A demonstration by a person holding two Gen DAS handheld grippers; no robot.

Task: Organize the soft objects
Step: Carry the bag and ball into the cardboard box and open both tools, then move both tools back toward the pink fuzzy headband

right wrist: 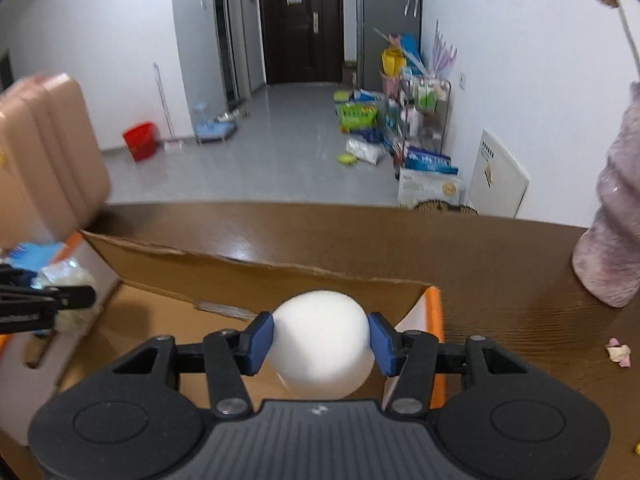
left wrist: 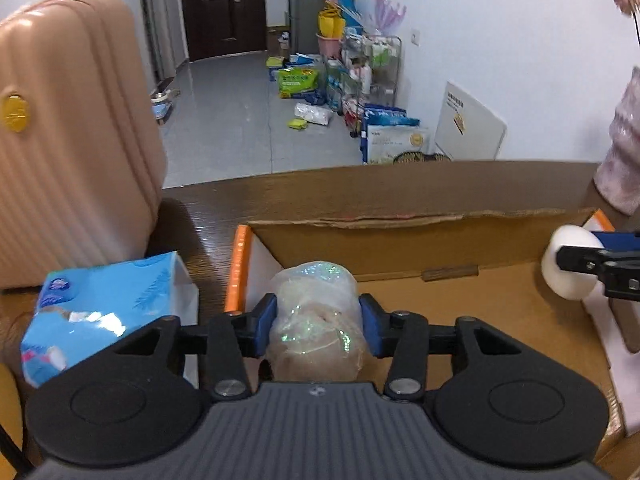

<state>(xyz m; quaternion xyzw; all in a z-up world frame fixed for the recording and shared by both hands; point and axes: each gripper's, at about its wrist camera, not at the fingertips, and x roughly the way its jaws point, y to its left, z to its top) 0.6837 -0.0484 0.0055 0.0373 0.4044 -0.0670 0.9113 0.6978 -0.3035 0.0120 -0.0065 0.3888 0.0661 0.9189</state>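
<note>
Closest in, the left gripper [left wrist: 318, 322] is clamped on a plastic-wrapped bundle [left wrist: 316, 320], blue pads pressing both its sides, holding it over the left end of the open cardboard box [left wrist: 440, 248]. That looks like a carry into the box, the wrap slightly squeezed, so it reads as soft. The right gripper [right wrist: 321, 342] pinches a white foam ball [right wrist: 322, 342] by its middle, poised above the box's right end near the orange edge; likely a drop-off too. Both items hang above the box floor, not on it.

Left of the box, the left wrist view alone shows a blue tissue pack [left wrist: 104, 308] on the worktop [left wrist: 208, 216], and beyond it a pink suitcase [left wrist: 72, 132]. The right wrist view alone shows a red bucket [right wrist: 139, 141] on the far floor. Right of the box, both catch a pink vase [right wrist: 612, 232].
</note>
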